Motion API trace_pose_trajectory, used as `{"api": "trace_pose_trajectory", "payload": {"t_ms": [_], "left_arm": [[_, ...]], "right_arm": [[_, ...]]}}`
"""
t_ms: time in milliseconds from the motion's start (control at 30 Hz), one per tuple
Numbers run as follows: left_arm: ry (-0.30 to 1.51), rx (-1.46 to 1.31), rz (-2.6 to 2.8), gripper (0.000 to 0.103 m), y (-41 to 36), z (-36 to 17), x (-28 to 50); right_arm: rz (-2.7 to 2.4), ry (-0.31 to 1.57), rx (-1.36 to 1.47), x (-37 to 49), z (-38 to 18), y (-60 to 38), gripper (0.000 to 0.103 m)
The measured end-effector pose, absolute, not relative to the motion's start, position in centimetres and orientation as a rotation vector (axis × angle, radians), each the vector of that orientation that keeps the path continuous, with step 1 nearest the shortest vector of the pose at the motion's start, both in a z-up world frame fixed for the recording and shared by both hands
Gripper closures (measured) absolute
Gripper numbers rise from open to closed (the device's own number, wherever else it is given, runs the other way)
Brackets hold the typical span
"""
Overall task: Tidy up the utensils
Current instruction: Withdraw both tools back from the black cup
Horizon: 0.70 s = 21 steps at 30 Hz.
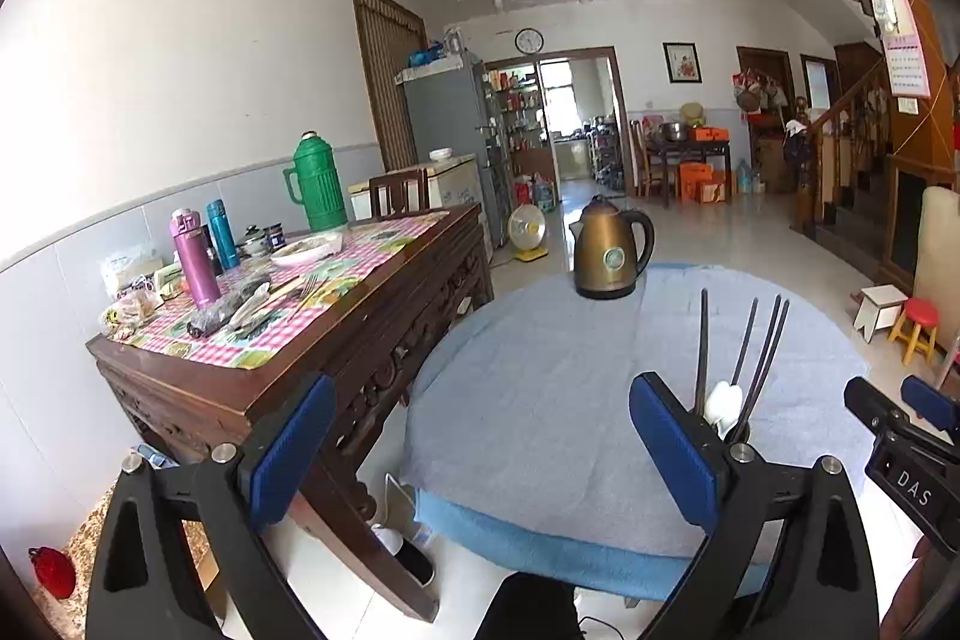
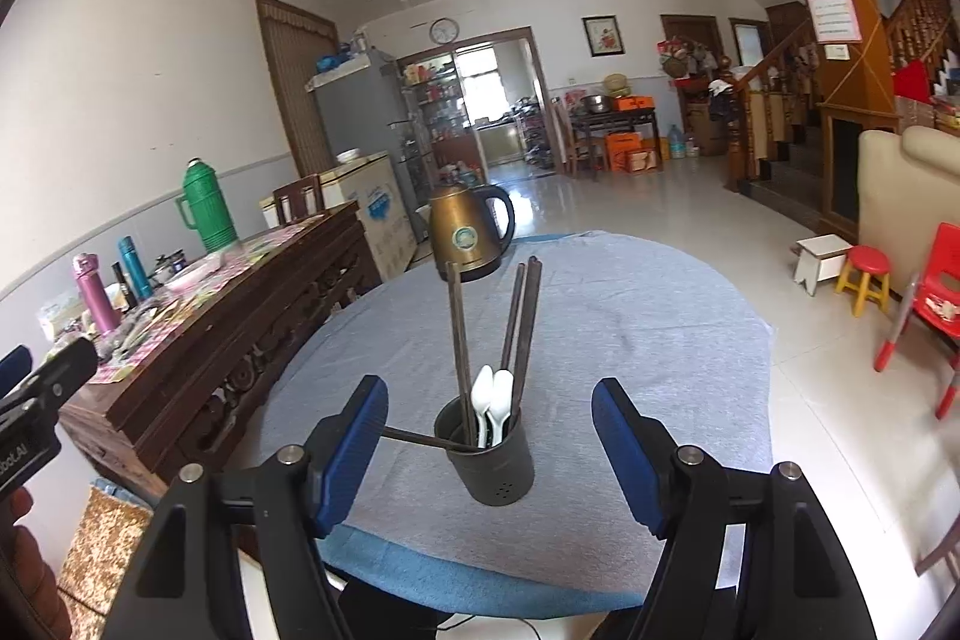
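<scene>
A dark grey utensil holder (image 2: 487, 463) stands on the round table's blue cloth (image 2: 630, 340). It holds several dark chopsticks (image 2: 459, 340) and two white spoons (image 2: 493, 403); one chopstick (image 2: 414, 439) leans out low to the left over the rim. My right gripper (image 2: 489, 451) is open and empty, fingers on either side of the holder, apart from it. My left gripper (image 1: 483, 451) is open and empty over the cloth, left of the holder, whose chopsticks (image 1: 744, 346) and a spoon (image 1: 723, 403) rise behind its right finger. The holder itself is mostly hidden there.
A bronze electric kettle (image 1: 609, 250) stands at the table's far side. A carved wooden sideboard (image 1: 336, 340) to the left carries a green thermos (image 1: 315, 184), bottles and clutter. Small stools (image 2: 864, 274) and a red chair (image 2: 933, 292) stand on the floor to the right.
</scene>
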<state>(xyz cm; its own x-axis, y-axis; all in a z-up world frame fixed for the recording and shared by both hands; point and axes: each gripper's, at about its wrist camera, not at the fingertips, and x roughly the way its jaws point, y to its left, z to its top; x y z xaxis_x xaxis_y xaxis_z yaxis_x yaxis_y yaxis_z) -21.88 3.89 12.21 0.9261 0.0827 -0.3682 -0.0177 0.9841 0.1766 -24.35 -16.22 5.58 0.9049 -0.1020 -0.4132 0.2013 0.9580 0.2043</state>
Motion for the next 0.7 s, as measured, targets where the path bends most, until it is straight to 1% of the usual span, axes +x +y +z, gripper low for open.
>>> {"api": "trace_pose_trajectory", "payload": {"t_ms": [433, 700], "left_arm": [[0.442, 0.145, 0.067, 0.004, 4.0, 10.0, -21.3], [0.443, 0.204, 0.046, 0.004, 2.4, 9.5, -21.5]], "right_arm": [[-0.171, 0.427, 0.225, -24.1, 4.3, -15.2, 0.029], [-0.169, 0.445, 0.223, -24.0, 3.6, -15.3, 0.029]]}}
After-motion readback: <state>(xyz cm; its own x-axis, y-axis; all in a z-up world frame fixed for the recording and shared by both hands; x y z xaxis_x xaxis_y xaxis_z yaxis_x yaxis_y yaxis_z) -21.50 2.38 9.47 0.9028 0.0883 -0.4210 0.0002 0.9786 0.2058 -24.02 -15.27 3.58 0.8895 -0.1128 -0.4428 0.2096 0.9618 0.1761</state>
